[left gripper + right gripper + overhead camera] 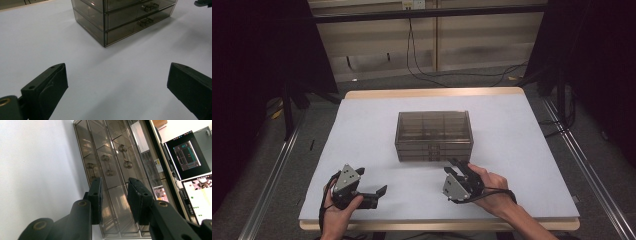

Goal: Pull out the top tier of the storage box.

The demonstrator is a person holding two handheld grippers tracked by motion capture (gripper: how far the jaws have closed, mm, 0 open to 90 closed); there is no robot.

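A smoky, see-through drawer box point(434, 135) stands in the middle of the white table top point(372, 125), its three stacked drawers facing me. My right gripper point(451, 167) lies turned on its side just in front of the box's right half, with its jaws apart. In the right gripper view, the right gripper point(115, 181) points at the drawer fronts point(112, 170), short of their small metal handles point(106, 165), with nothing pinched. My left gripper point(372, 181) rests near the front left of the table. Its jaws stand wide open point(117, 67), aimed toward the box point(120, 20), nothing between them.
The table's front edge point(437, 222) runs just under both hands. Cables point(427, 75) trail over the floor behind the table, and metal rails point(272, 180) run along both sides. Lit monitors point(186, 152) show beyond the box in the right gripper view.
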